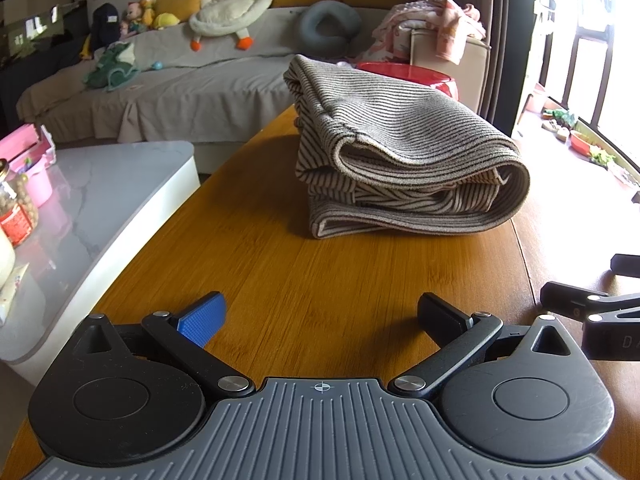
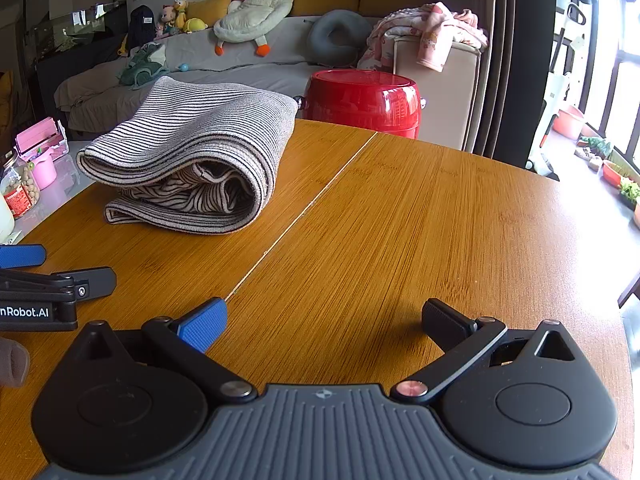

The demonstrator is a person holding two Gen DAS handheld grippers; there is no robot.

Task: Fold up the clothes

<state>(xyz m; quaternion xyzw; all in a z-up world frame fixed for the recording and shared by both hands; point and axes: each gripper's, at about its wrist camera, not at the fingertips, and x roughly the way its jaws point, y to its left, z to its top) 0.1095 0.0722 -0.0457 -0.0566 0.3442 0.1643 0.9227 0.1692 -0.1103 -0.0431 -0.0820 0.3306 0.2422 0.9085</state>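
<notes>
A striped grey-and-cream garment [image 1: 404, 152] lies folded in a thick bundle on the wooden table [image 1: 304, 280], its rolled edges facing me. My left gripper [image 1: 320, 316] is open low over the table, well short of the bundle, nothing between its fingers. In the right wrist view the same bundle [image 2: 192, 152] sits at the far left of the table [image 2: 420, 220]. My right gripper [image 2: 324, 320] is open over bare wood, apart from the garment. The left gripper's fingers [image 2: 60, 276] show at the left edge; the right gripper's fingers [image 1: 576, 300] show at the right edge.
A white marble side table [image 1: 100, 208] with a jar [image 1: 16, 208] and pink box stands to the left. A red round stool [image 2: 364, 100] and a sofa [image 1: 168, 88] with plush toys lie beyond the table. A table seam [image 2: 304, 208] runs diagonally.
</notes>
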